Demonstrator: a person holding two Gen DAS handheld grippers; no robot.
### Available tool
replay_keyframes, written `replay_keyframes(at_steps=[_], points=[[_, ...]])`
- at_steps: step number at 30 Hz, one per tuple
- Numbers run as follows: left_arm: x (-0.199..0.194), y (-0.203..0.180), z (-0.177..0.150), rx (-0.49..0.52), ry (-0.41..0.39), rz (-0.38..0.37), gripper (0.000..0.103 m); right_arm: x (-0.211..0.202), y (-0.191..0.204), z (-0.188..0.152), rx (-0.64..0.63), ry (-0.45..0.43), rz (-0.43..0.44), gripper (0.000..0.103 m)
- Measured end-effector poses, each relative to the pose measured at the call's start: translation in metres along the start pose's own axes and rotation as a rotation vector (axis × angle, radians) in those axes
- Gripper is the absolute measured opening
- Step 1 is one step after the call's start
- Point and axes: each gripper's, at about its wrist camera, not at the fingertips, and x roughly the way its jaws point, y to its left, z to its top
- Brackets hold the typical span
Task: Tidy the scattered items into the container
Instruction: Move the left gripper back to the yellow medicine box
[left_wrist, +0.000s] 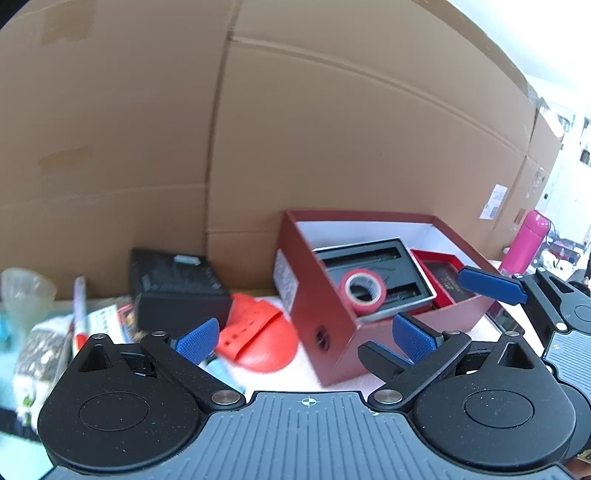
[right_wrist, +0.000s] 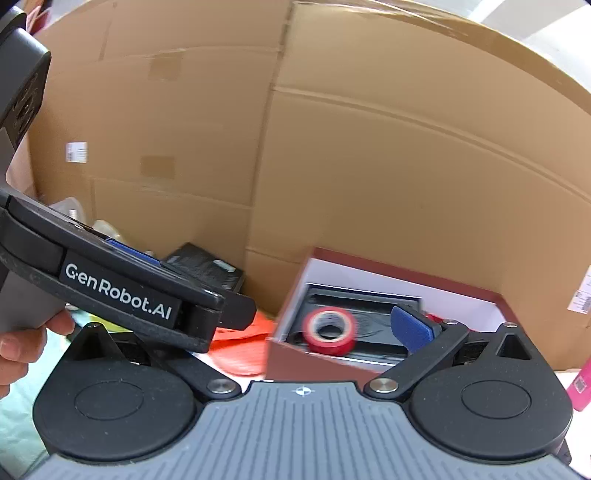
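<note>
The red box (left_wrist: 332, 332) stands open against the cardboard wall (left_wrist: 332, 129), and the red tape roll (left_wrist: 364, 291) lies inside it on a black tray (left_wrist: 369, 258). Left of the box lie an orange piece (left_wrist: 258, 339), a black box (left_wrist: 177, 288) and a marker (left_wrist: 78, 314). The left gripper (left_wrist: 306, 338) is spread wide, holding nothing. The right gripper (right_wrist: 314, 325) is released too, over the box's near wall.

"GenRobot.AI" stands in white on the left tool (right_wrist: 122, 291); other labels too blurred to read
</note>
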Motion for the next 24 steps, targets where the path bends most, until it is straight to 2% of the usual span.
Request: replay_keyframes(at_steps=[7, 11, 15, 21, 24], points=[[-0.034, 0.038, -0.035, -0.078, -0.003, 0.064, 0.103, -0.002, 0.049, -0.006, -0.014, -0.001, 0.1, 0.103], [-0.046, 0.069, -0.055, -0.146, 0.023, 0.085, 0.103, 0.001, 0.079, -0.011, -0.004, 0.003, 0.181, 0.103], [-0.052, 0.096, -0.072, -0.168, 0.044, 0.127, 0.102, 0.011, 0.11, -0.015, -0.032, 0.03, 0.231, 0.103], [-0.049, 0.132, -0.08, -0.192, 0.062, 0.169, 0.1, 0.031, 0.142, -0.024, -0.059, 0.081, 0.275, 0.102], [-0.041, 0.144, -0.077, -0.192, 0.068, 0.17, 0.096, 0.042, 0.15, -0.026, -0.06, 0.101, 0.285, 0.099]])
